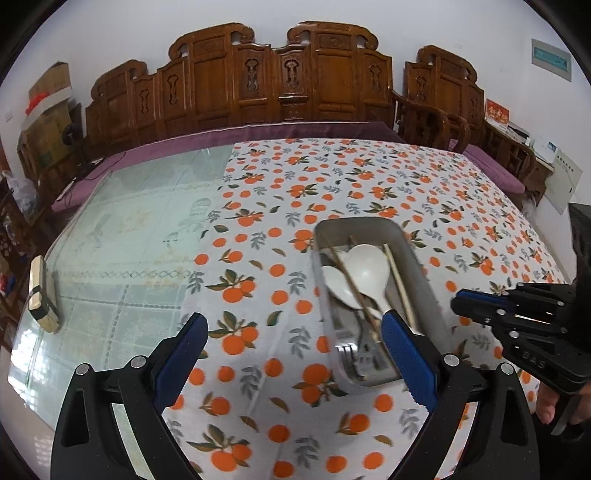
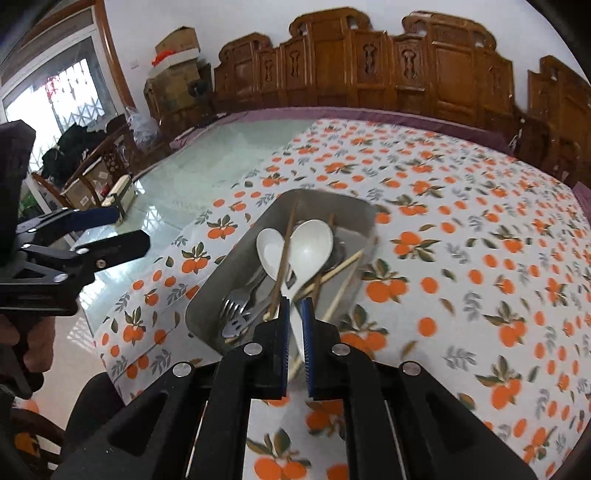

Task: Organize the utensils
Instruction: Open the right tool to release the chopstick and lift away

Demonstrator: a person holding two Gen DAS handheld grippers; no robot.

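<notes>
The bench (image 1: 122, 236) has a glass top, partly covered by a white cloth (image 1: 332, 177) printed with oranges. Carved wooden chairs (image 1: 258, 81) stand in a row behind it, against a white wall (image 1: 110, 29). A purple cushion (image 1: 236, 133) lies along the seats. Cardboard boxes (image 2: 177, 48) are stacked in the corner. A barred window (image 2: 70, 92) with a wooden frame admits daylight. A small block (image 1: 42, 291) lies on the glass.

White spoon (image 2: 308, 245) handle pinched, over tray (image 2: 207, 295)
</notes>
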